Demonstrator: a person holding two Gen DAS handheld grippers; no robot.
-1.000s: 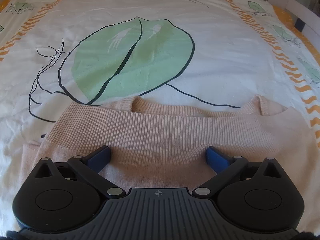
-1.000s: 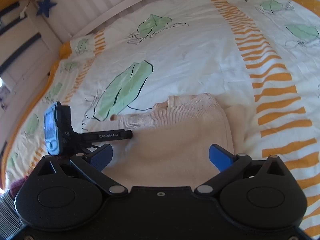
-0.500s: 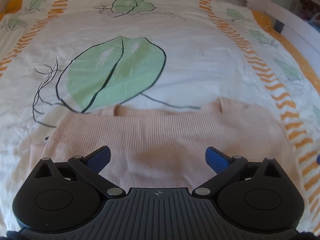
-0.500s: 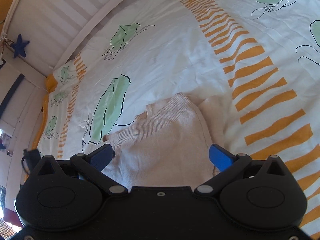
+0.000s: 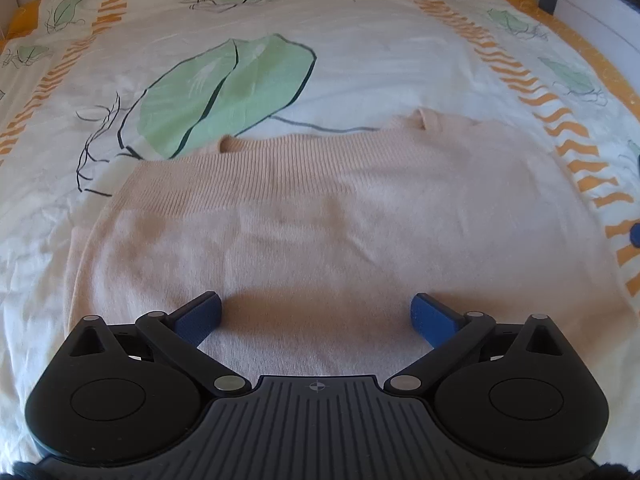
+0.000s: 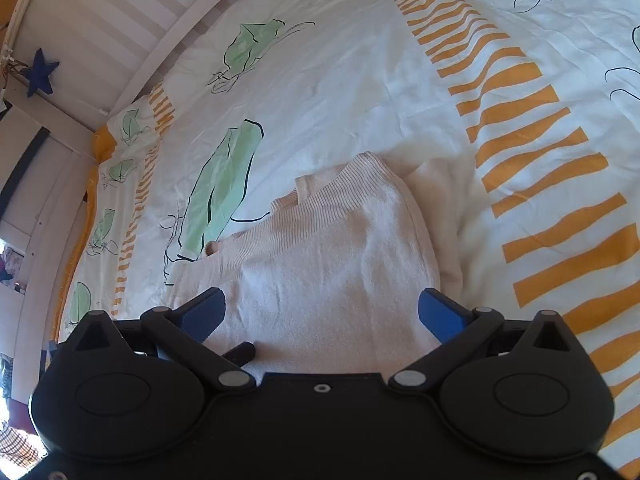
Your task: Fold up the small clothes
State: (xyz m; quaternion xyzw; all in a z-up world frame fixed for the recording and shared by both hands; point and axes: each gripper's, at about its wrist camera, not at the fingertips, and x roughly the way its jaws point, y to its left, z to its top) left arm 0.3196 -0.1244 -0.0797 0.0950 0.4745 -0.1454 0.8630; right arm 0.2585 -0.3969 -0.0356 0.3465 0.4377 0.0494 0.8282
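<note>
A pale pink knit sweater (image 5: pixel 332 216) lies folded flat on the bed, its ribbed band along the far edge. It also shows in the right wrist view (image 6: pixel 332 256), with a folded layer sticking out at its right side. My left gripper (image 5: pixel 316 314) is open and empty, hovering over the sweater's near edge. My right gripper (image 6: pixel 322 312) is open and empty, above the sweater's near part. A dark tip of the left gripper (image 6: pixel 240 351) shows at the lower left of the right wrist view.
The bedspread (image 5: pixel 360 40) is white with green leaf prints and orange striped bands (image 6: pixel 532 132). A white slatted bed frame (image 6: pixel 120 12) with a blue star (image 6: pixel 40 76) runs along the far left. A white rail (image 5: pixel 592 12) borders the right side.
Both grippers pulled back and rose from the sweater, so more of it shows. The right wrist view swung right, so the left gripper left its left side but for a dark tip.
</note>
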